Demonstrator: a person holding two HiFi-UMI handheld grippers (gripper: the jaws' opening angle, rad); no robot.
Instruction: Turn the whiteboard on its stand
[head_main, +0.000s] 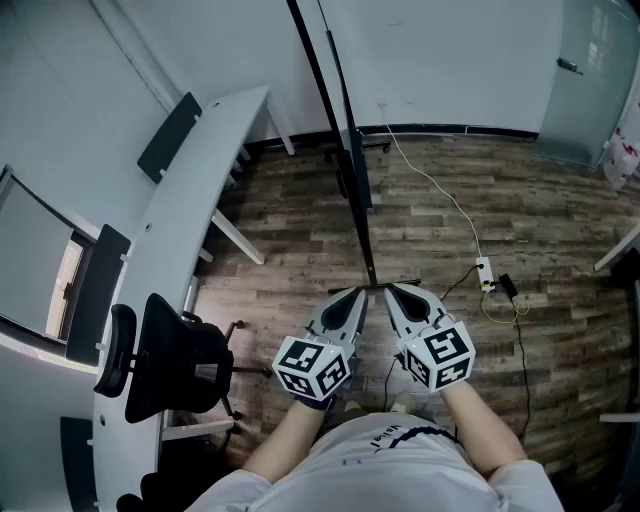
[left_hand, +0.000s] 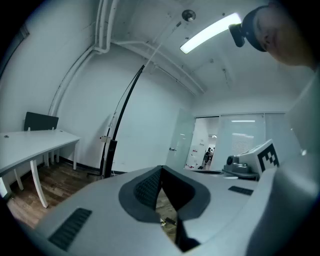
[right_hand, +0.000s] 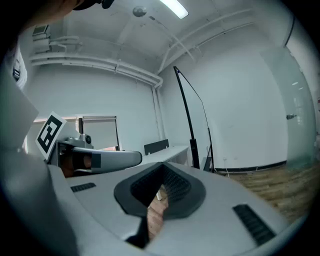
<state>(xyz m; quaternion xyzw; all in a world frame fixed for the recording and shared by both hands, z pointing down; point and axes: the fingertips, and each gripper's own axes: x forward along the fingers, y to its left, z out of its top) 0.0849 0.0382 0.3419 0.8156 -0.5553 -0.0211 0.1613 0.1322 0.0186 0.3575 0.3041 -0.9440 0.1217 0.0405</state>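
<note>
the whiteboard (head_main: 360, 180) stands edge-on ahead on the wood floor (head_main: 290, 225), apparently untouched. this looks like the approach. the left gripper (head_main: 362, 293) and right gripper (head_main: 390, 290) are both closed, empty, tips side by side. next, likely open and take the board's near edge.

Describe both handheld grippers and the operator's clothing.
The left gripper and right gripper are light grey wedge-shaped shells tapering to a point, with dark ribbed pads inside. Each carries a white cube printed with black square markers. No cables visible. The person wears a white short-sleeved shirt.
</note>
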